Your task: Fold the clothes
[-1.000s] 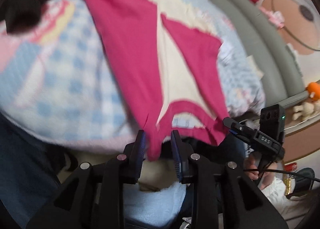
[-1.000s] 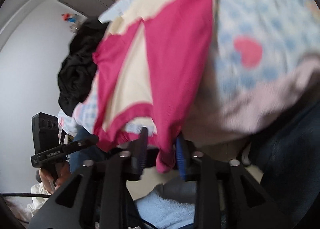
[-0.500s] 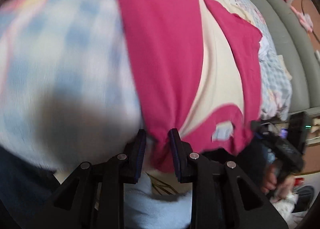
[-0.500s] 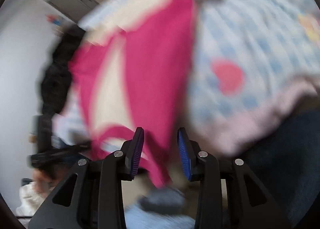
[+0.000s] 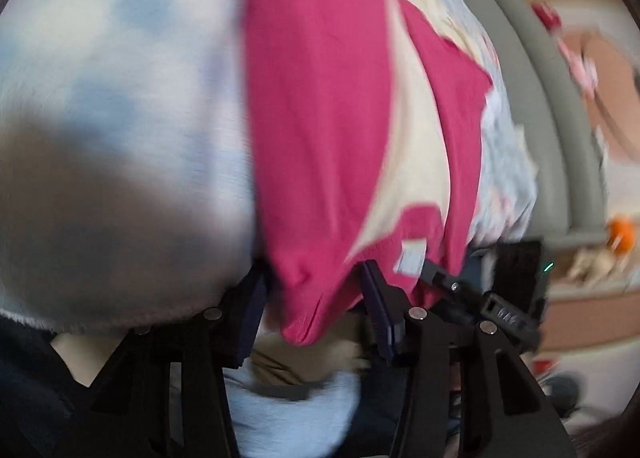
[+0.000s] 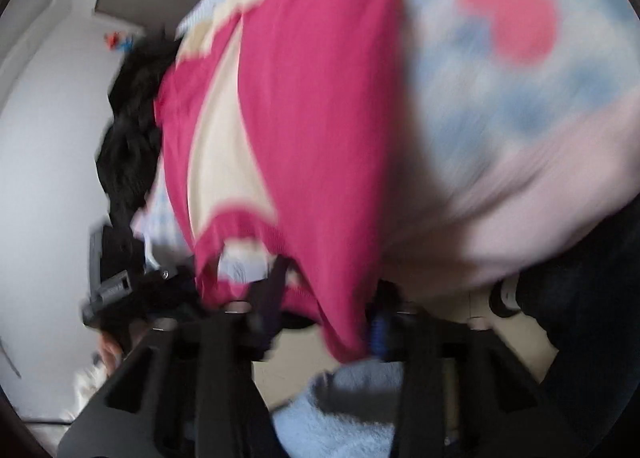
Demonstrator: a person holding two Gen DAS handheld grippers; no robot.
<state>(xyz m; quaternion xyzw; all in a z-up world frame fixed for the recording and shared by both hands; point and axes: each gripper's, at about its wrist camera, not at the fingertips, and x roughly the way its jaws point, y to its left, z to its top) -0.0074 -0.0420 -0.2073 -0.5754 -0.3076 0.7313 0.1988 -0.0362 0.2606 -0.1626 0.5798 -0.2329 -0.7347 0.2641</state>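
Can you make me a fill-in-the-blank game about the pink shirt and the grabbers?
1. The shirt between the left gripper fingers is bright ____.
2. The blanket beside the shirt has a pink ____ on it.
3. The blanket's checks are white and ____.
4. Each gripper, like the right gripper, has ____ fingers.

Missing words: pink; heart; blue; two

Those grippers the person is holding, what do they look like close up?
Each gripper is black plastic: two angular arms with triangular cut-outs and small silver screw heads, ending in dark blue ribbed pads. The left gripper and the right gripper look alike. In the left wrist view the right gripper's boxy black camera housing shows a small green light and white lettering, too blurred to read.
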